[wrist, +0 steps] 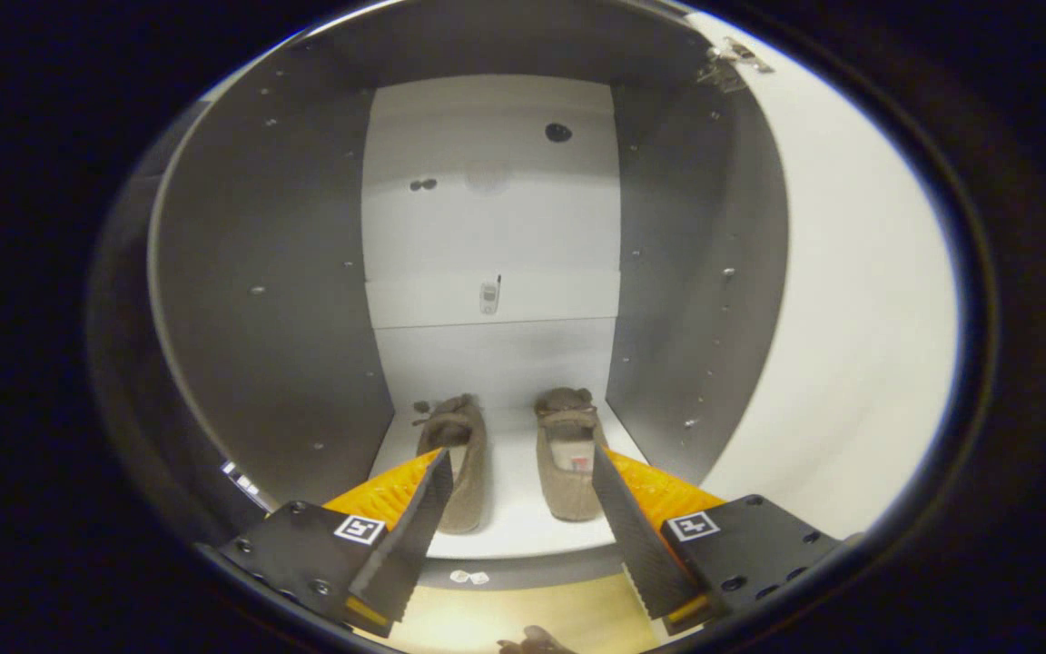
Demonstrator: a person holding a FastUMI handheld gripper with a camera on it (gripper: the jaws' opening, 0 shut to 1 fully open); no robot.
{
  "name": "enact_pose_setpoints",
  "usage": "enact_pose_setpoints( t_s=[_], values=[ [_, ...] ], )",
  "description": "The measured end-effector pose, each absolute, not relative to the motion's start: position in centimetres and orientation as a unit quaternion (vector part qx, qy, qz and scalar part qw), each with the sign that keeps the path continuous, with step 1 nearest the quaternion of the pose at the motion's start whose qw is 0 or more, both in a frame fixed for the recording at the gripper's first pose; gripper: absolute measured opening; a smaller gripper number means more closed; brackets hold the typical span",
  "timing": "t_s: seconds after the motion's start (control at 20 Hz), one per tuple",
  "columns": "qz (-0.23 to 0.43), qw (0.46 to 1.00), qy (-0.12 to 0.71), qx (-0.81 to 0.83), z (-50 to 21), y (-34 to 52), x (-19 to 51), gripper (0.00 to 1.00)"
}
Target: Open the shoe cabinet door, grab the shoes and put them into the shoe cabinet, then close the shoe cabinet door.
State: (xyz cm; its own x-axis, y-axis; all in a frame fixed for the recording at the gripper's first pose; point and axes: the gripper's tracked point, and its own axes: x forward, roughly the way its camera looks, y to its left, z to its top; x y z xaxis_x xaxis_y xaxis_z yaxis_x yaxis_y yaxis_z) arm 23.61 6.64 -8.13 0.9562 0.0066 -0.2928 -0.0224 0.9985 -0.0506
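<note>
The tongs [516, 481] point level into the open shoe cabinet [260, 291] — fingers spread, gripping nothing — both shoes [568, 463] standing just ahead.

Just ahead of the spread gripper [518, 472], which is gripping nothing, the two shoes [467, 459] are showing a soft, napped, suede-like cloth, matt and slightly fuzzy. The shelf [514, 509] under them is looking smooth and matt, like laminated board. Beyond the fingers, the cabinet's side panels [269, 300] are appearing smooth, satin and dotted with small metal fittings. The open door [850, 318], beside the jaws, is reading as smooth and faintly glossy. The finger faces [618, 509] are looking finely ribbed.
</note>
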Motion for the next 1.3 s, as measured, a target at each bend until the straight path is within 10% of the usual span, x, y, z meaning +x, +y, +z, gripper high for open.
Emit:
enact_pose_setpoints(
  t_s=[1.3],
  values=[
    [-0.05,0.998,0.038,-0.017,3.0,-18.3,-10.4,0.96]
  ],
)
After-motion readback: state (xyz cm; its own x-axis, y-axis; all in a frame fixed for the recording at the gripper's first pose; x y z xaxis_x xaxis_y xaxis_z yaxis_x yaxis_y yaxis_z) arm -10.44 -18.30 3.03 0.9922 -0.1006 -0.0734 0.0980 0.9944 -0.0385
